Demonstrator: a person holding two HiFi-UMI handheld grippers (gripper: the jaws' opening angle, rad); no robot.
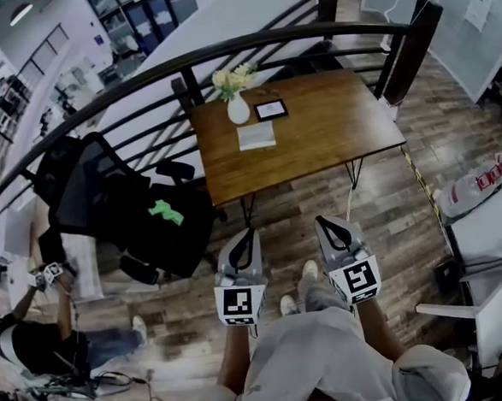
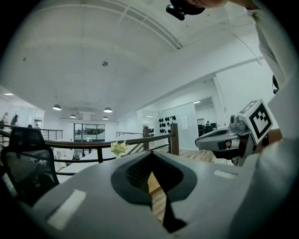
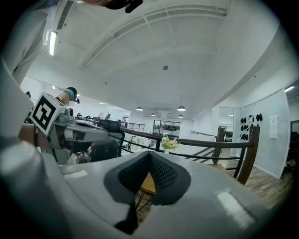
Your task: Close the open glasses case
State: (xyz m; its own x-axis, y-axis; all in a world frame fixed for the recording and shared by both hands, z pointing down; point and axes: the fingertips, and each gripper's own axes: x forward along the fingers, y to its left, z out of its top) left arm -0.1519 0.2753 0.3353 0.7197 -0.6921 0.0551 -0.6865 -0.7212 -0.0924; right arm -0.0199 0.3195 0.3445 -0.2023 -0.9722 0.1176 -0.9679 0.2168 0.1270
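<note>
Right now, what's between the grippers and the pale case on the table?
In the head view, only wood floor and bare tabletop separate the left gripper and right gripper from the pale case. Both grippers are shut and empty.

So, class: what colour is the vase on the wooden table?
The vase is white; head view.

The table (image 1: 315,139) stands far off, with a railing (image 1: 224,56) behind it. On its far-left part sits a vase (image 1: 239,109), with a frame (image 1: 270,110) just right of it and a case (image 1: 256,136) nearer. A chair (image 1: 123,213) stands left of the table.
</note>
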